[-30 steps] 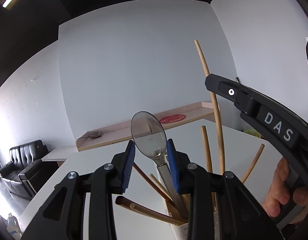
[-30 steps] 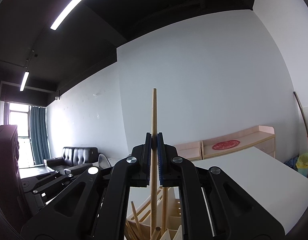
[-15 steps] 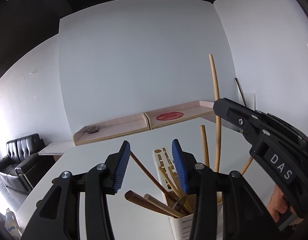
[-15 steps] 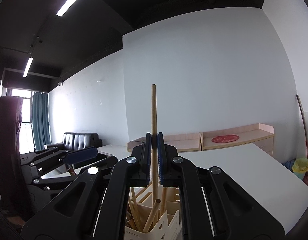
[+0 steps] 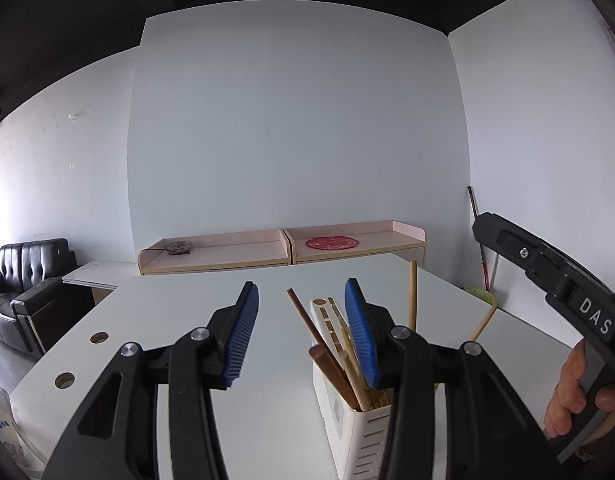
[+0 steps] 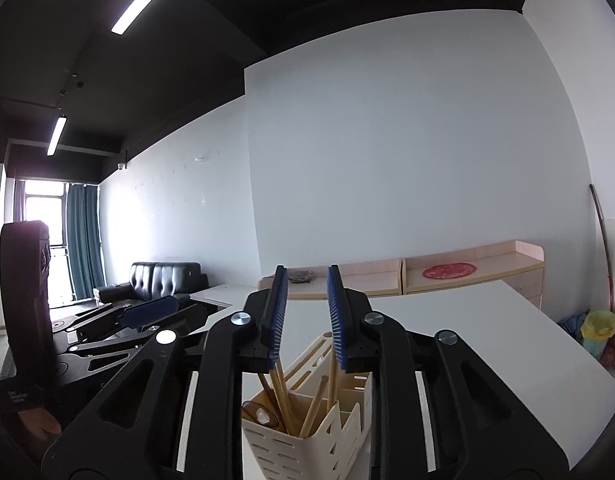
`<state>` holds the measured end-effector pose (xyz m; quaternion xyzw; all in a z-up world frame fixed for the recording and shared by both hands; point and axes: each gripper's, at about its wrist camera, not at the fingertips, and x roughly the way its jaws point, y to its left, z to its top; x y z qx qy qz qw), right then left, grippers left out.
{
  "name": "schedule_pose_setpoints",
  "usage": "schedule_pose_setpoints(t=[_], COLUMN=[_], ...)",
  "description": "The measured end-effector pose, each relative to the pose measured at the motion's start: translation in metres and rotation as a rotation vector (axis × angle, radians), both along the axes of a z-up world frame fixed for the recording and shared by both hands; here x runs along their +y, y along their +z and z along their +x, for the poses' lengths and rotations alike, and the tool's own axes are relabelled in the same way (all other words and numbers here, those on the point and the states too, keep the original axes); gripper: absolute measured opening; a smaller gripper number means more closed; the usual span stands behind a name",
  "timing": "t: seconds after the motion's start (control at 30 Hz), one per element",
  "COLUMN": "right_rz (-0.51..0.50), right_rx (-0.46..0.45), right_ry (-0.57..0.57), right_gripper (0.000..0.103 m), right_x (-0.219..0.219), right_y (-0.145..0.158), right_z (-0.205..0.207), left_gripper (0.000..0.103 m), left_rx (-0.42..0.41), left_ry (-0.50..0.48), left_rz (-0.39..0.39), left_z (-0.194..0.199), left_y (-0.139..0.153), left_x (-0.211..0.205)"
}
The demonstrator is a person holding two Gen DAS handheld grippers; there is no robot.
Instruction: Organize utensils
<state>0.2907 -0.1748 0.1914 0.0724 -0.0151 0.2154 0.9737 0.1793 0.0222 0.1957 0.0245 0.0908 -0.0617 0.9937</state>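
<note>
Gone from the left claw [image 5: 303, 334]: the metal spoon pinched between its blue pads a second ago. Gone likewise from the right claw [image 6: 305, 316]: the tall wooden chopstick clamped upright there a second ago. Both claws spread and opening, nothing between the pads of either.

White slotted utensil holder [image 5: 349, 436] upright on the white tabletop [image 5: 187, 308], taken as the landmark. Left claw level with the holder's top and mostly to its left, the right-hand pad [image 5: 361, 334] overlapping the holder's top edge in the left wrist view. Right claw just above and before the holder [image 6: 291, 446] in the right wrist view, its body also visible to the right of the holder [image 5: 555, 284], gripped by a hand [image 5: 571, 396].

Inside the holder: a bundle of wooden chopsticks [image 6: 285, 394] leaning at mixed angles in the near compartment, a dark brown stick [image 5: 311, 326] slanting up and to the left, a pale stick [image 5: 412, 296] standing nearly upright at the right, another [image 5: 482, 322] tilted out to the right. Shiny spoon bowl [image 6: 261, 414] low in the near compartment among the stick ends.

Behind the holder, well apart: two pale wooden cabinets [image 5: 283, 248] against the wall, a red mat [image 5: 332, 242] on the right one. Far to the holder's left: a black sofa [image 5: 25, 276].
</note>
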Motion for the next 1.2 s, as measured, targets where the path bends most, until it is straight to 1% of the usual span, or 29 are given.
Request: schedule_pose_setpoints(t=[0.07,0.13,0.17,0.23,0.27,0.3,0.37,0.43,0.5,0.57,0.6,0.63,0.67,0.7,0.73,0.77,0.93,1.0,1.1,1.2], right_rz=[0.013,-0.003,-0.01,-0.03,-0.038,-0.04,-0.046,-0.06,-0.066,-0.076,-0.08,-0.09,-0.094,-0.1,-0.107,-0.114,-0.18,-0.19,-0.206,-0.222], right_rx=[0.02,0.055,0.066,0.091,0.104,0.118,0.139,0.161,0.178,0.196,0.202,0.211,0.214,0.219,0.222,0.224,0.263,0.285,0.325,0.347], right_ry=[0.004,0.004,-0.005,0.001,-0.011,-0.019,-0.018,-0.036,-0.035,-0.03,-0.025,-0.02,-0.018,-0.017,-0.02,-0.022,-0.034,-0.044,-0.04,-0.063], right_gripper=[0.025,0.025,0.025,0.035,0.044,0.05,0.053,0.059,0.067,0.073,0.08,0.082,0.086,0.092,0.094,0.094,0.094,0.094,0.094,0.094], right_x=[-0.004,-0.005,-0.006,-0.008,-0.008,-0.01,-0.013,-0.015,-0.017,-0.019,-0.02,-0.02,-0.02,-0.019,-0.019,-0.018,-0.013,-0.012,-0.01,-0.012], right_y=[-0.002,-0.004,-0.005,-0.009,-0.012,-0.016,-0.025,-0.033,-0.042,-0.051,-0.055,-0.059,-0.063,-0.067,-0.071,-0.074,-0.093,-0.098,-0.102,-0.109], right_z=[-0.01,-0.018,-0.022,-0.029,-0.032,-0.034,-0.039,-0.04,-0.04,-0.039,-0.038,-0.036,-0.034,-0.033,-0.031,-0.031,-0.023,-0.022,-0.018,-0.019], left_gripper=[0.05,0.051,0.054,0.06,0.063,0.065,0.071,0.072,0.073,0.078,0.079,0.08,0.084,0.086,0.092,0.095,0.096,0.097,0.097,0.097], left_rx=[0.019,0.041,0.047,0.06,0.066,0.077,0.102,0.119,0.13,0.144,0.144,0.142,0.139,0.138,0.139,0.144,0.169,0.173,0.177,0.186], left_ry=[-0.026,-0.039,-0.041,-0.033,-0.033,-0.031,-0.039,-0.03,-0.022,-0.019,-0.017,-0.013,-0.006,-0.002,-0.005,-0.011,-0.021,-0.025,-0.021,-0.017], left_rz=[-0.026,-0.036,-0.039,-0.049,-0.059,-0.071,-0.098,-0.105,-0.109,-0.101,-0.094,-0.086,-0.079,-0.075,-0.074,-0.073,-0.05,-0.049,-0.05,-0.043], left_z=[-0.007,-0.013,-0.016,-0.022,-0.025,-0.026,-0.027,-0.028,-0.028,-0.028,-0.028,-0.03,-0.031,-0.031,-0.034,-0.033,-0.032,-0.032,-0.033,-0.031], left_y=[-0.007,-0.017,-0.023,-0.034,-0.04,-0.045,-0.055,-0.065,-0.072,-0.079,-0.082,-0.084,-0.086,-0.088,-0.091,-0.092,-0.099,-0.102,-0.106,-0.108], left_x=[0.007,0.011,0.014,0.018,0.021,0.023,0.027,0.028,0.03,0.029,0.028,0.027,0.026,0.026,0.023,0.022,0.017,0.015,0.015,0.013])
